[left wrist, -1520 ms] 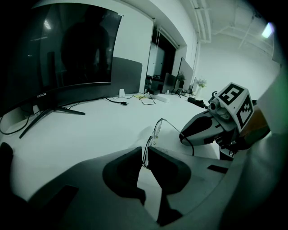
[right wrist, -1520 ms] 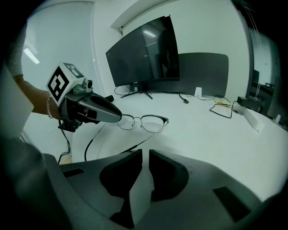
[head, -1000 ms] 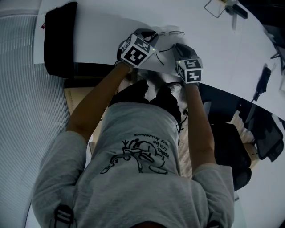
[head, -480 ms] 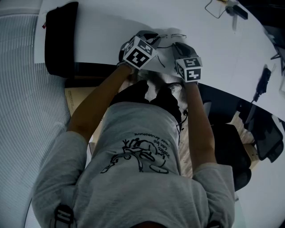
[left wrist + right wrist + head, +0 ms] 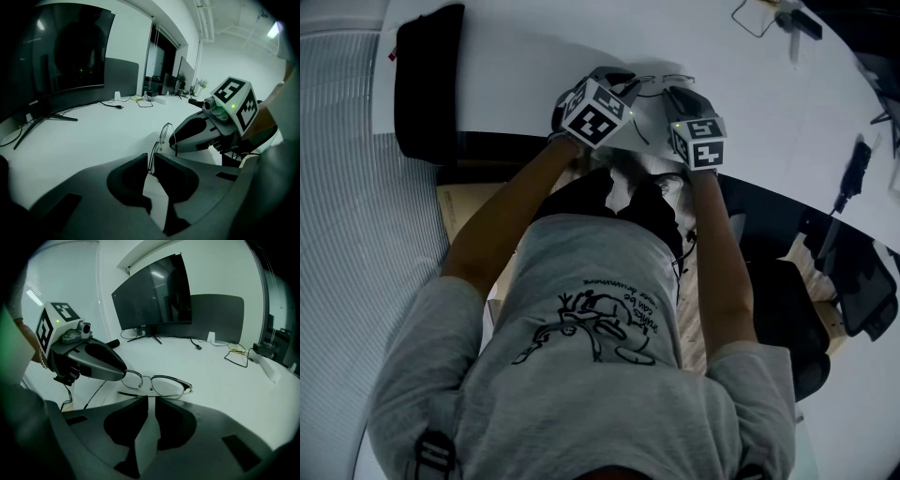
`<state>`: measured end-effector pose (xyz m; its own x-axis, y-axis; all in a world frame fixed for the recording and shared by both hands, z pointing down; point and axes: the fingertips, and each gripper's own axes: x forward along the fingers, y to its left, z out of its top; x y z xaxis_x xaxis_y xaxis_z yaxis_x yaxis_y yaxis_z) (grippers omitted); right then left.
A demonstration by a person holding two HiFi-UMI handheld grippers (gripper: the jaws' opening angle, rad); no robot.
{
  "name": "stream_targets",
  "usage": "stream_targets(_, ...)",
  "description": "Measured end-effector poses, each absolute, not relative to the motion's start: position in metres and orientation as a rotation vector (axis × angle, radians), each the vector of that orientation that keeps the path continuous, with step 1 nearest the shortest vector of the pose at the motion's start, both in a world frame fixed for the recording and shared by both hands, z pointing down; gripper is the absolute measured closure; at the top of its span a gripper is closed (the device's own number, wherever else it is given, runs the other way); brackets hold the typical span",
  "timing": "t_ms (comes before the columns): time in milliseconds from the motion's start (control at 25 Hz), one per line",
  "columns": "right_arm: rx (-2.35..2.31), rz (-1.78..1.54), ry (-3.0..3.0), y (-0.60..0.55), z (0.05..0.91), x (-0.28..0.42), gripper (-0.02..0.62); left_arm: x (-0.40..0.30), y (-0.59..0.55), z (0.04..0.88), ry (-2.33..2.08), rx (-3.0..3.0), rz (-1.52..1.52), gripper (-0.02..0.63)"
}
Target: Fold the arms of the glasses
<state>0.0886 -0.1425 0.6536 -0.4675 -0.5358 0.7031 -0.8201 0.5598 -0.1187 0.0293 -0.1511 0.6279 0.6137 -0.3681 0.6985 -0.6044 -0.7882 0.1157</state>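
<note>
Glasses stand crosswise, lenses facing away, left gripper pinching one end, right gripper narrowly parted, empty.

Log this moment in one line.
left gripper: shut on glasses | right gripper: tips at temple arm, grip unclear

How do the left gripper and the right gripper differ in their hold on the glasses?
The left gripper is shut on the glasses, a lens rim edge-on between its jaws; the right gripper pinches nothing, its jaws slightly apart. The left gripper holds one end of the frame; the right gripper's tips sit at an arm lying across the frame. Both tilt down over the white table.
</note>
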Motion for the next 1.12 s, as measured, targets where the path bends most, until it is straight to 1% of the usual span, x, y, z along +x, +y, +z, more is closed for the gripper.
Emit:
stream_targets(600,1.081,0.602,-2.171,-0.143,0.654,0.09,0.538,0.032,-0.149,0.629,-0.777,2.507,0.976,0.546)
stream_targets(1120,1.073,0.615,-2.216,-0.119,0.636,0.081,0.535,0.024,-0.156,0.628,-0.823,2.507,0.975,0.546)
